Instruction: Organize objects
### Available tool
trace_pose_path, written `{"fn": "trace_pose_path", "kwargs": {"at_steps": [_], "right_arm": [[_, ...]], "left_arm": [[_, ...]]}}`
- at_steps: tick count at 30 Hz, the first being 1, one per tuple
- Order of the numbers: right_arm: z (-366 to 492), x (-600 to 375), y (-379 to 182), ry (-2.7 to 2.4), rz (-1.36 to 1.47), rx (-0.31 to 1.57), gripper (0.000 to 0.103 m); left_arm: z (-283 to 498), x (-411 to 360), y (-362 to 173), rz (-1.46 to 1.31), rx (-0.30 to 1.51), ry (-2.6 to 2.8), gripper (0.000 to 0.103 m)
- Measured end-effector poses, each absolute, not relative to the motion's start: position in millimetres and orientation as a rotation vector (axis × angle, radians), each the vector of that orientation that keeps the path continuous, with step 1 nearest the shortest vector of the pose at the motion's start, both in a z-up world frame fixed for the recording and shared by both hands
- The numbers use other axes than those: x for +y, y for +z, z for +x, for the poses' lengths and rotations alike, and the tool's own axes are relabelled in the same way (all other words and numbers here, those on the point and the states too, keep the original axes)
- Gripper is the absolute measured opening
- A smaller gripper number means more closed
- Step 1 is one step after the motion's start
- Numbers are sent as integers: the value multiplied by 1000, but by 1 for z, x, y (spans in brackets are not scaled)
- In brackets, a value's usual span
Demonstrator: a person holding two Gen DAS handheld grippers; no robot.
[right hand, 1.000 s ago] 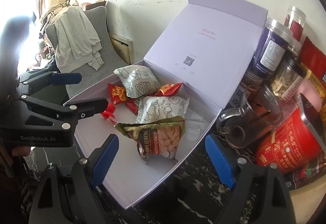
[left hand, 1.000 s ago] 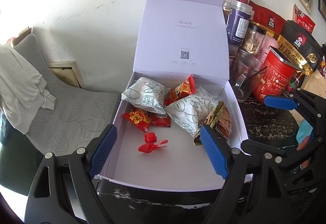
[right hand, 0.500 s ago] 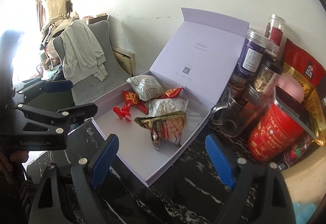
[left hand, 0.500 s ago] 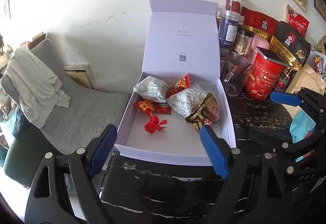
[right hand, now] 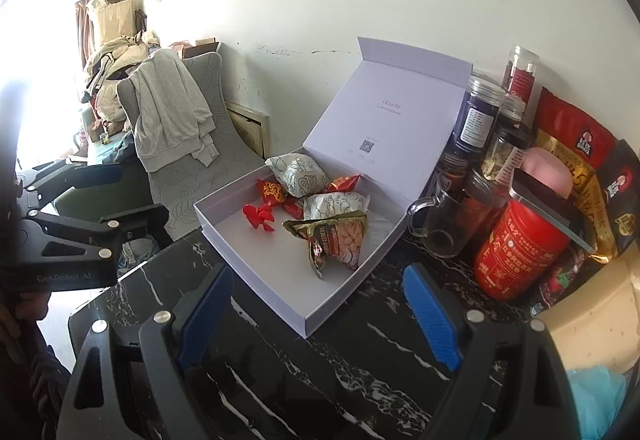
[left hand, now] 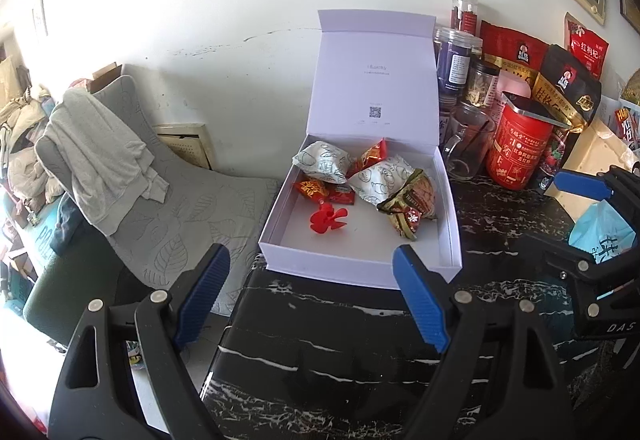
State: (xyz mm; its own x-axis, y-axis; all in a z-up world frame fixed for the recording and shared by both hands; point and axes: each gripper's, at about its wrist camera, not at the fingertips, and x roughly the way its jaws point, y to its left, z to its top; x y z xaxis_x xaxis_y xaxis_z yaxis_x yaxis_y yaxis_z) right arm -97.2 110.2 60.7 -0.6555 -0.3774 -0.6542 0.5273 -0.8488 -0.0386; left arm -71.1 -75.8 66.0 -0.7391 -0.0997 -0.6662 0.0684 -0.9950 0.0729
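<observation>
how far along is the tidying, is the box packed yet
Done: the white box holds snack packets and a red toy, with its lid standing open. In hand: nothing; the left gripper and right gripper are both open and empty. Left: probably closing the lid; the jars and bags beside the box sit outside it.

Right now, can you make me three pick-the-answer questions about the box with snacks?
1. Where is the small red plastic fan-shaped toy?
A in the glass mug
B inside the open white cardboard box
C on the chair

2. How many white printed snack packets are in the box?
A two
B four
C none

3. The box lid is:
A shut
B taken away
C standing open

Answers: B, the toy lies on the box floor; A, one packet at the back, one in the middle; C, the lid stands up against the wall.
</observation>
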Motion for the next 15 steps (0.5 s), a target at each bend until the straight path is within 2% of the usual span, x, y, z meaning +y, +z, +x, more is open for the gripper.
{"fn": "trace_pose_path", "kwargs": {"at_steps": [15], "right_arm": [[-77, 118, 75, -2495, 898, 303, 88]], "left_arm": [[-44, -73, 78, 1056, -77, -2823, 83]]}}
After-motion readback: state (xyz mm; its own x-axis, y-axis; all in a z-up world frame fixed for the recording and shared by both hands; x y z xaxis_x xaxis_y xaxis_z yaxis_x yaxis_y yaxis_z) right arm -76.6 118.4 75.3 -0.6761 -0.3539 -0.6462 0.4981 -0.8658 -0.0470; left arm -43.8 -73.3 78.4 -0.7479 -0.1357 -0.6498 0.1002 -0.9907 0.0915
